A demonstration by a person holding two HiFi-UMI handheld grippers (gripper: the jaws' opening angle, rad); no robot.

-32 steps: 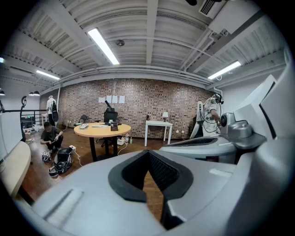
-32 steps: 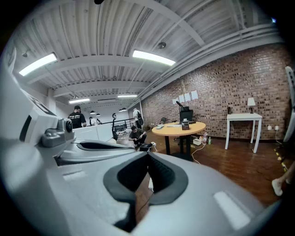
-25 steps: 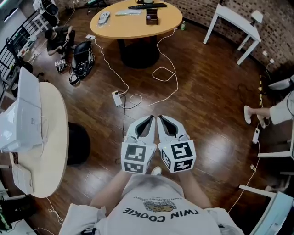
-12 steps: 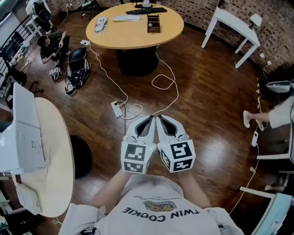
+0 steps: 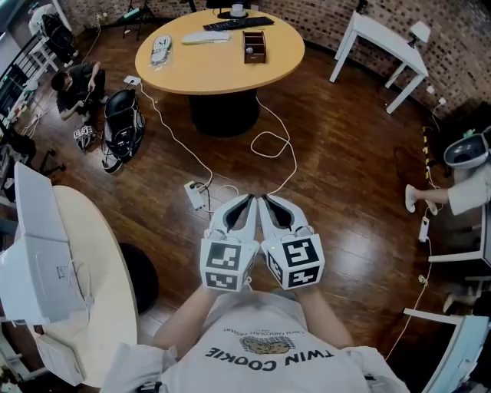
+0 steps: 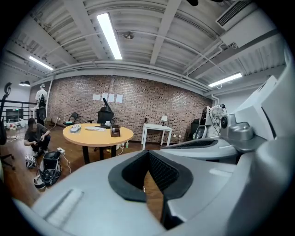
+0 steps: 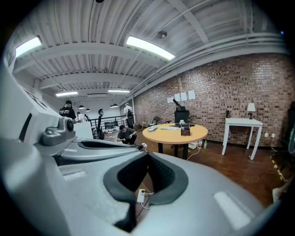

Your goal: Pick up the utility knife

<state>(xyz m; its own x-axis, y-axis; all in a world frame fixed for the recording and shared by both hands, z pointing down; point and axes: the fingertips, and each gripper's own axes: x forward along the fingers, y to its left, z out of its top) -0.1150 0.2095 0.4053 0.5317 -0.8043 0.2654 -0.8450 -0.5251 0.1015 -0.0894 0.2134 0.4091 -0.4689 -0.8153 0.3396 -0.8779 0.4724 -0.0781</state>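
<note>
I hold both grippers side by side in front of my chest, over the wooden floor. In the head view the left gripper (image 5: 246,202) and the right gripper (image 5: 265,200) are shut and hold nothing. The left gripper view shows its own gripper (image 6: 148,155) with the tips together, and the right gripper view shows the same of its gripper (image 7: 147,156). Ahead stands a round orange table (image 5: 207,73) with a keyboard (image 5: 232,24), a small wooden box (image 5: 253,45) and a white object (image 5: 159,50). I cannot make out a utility knife from here.
A white power strip (image 5: 194,195) and looping cables lie on the floor before me. A black bag (image 5: 123,123) and a crouching person (image 5: 73,80) are at the left. A cream round table (image 5: 100,307) is at my near left, a white desk (image 5: 383,38) far right.
I have walked forward: the orange table, the power strip and the cables have come closer. Both grippers stay shut, side by side.
</note>
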